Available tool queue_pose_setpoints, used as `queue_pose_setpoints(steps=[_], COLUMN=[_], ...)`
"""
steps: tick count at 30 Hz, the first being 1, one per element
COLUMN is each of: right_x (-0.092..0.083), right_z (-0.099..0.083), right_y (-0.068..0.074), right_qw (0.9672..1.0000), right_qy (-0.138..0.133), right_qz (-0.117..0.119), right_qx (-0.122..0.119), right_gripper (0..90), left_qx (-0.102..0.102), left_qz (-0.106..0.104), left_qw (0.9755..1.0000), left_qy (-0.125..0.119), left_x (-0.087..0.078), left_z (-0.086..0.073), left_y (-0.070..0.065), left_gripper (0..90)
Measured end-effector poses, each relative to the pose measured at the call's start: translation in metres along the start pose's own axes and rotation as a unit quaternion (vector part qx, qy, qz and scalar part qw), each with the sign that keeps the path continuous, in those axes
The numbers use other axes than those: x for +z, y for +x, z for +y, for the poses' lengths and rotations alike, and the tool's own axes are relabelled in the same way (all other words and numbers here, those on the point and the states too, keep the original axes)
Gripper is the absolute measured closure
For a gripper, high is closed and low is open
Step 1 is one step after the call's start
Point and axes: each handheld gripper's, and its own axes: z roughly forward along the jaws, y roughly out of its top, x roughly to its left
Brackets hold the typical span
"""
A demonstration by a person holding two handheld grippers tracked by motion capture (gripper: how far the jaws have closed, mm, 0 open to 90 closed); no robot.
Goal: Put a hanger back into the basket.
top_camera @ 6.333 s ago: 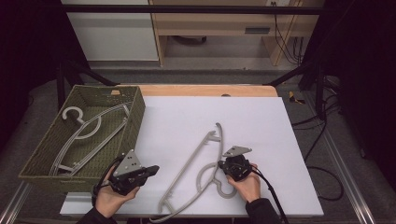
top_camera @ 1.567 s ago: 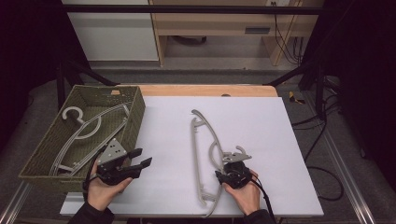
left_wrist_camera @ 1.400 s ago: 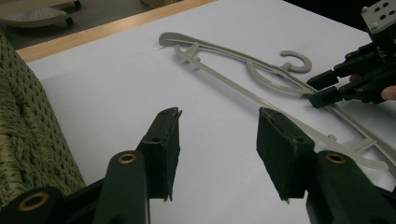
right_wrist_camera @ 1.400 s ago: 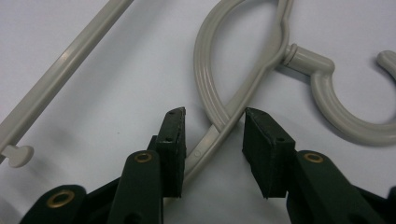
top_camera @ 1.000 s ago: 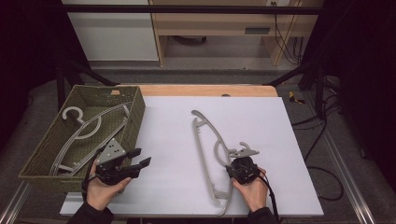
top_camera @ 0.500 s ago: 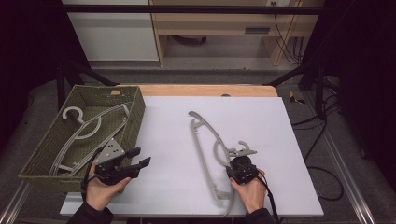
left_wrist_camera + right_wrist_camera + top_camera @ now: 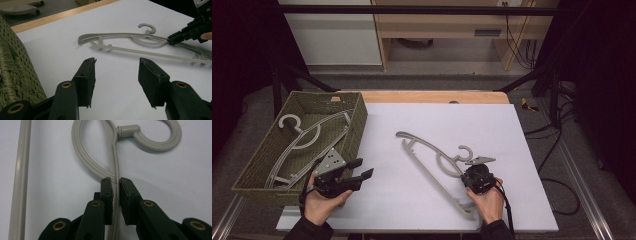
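Looking down from the high view first: the grey plastic hanger [image 7: 432,167] lies flat on the white tabletop [image 7: 512,150], running diagonally, and the right tool [image 7: 473,175] has it by the thin arm just below the hook. The left tool [image 7: 357,176] hovers near the wicker basket [image 7: 357,112], which already has another hanger [image 7: 307,137] lying in it. In the left gripper view, the left tool [image 7: 116,80] stands about half open with nothing between its jaws, just bare tabletop, and the hanger [image 7: 120,43] sits further off. In the right gripper view, the right tool [image 7: 116,182] has just been closing, and its jaws now pinch the slim arm of the hanger [image 7: 110,165] right where the loop meets it. My guess is this thing is light and stiff but a bit slick, and long enough to swing if grabbed off-centre, so near the hook seems the sane spot to hold. Compared with about six seconds ago, the hanger has swung round: its long end then pointed toward the person, and now its far end lies nearer the basket. The left hand has barely shifted.
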Motion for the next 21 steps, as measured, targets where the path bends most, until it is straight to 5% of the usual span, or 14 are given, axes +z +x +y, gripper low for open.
queue_pose_setpoints(steps=[11,15,21], right_x=[-0.006,-0.0052,-0.0048], right_z=[-0.0058,-0.004,0.0022], right_y=[-0.0008,0.0005,0.0025], right_qw=[0.9997,0.9993,0.9985], right_qy=[0.025,0.034,0.054], right_qz=[0.002,-0.005,-0.004], right_qx=[-0.005,-0.011,0.01], right_gripper=[73.2,78.1,81.5], left_qx=[0.006,0.006,0.013], left_qz=[-0.004,-0.01,-0.009], left_qw=[0.9999,0.9999,0.9997], left_qy=[-0.008,-0.01,-0.017], left_x=[-0.0026,-0.0014,-0.0017], left_z=[0.001,0.0013,0.0027], left_y=[0.0009,0.0001,-0.0016], left_gripper=[41.7,32.5,19.2])
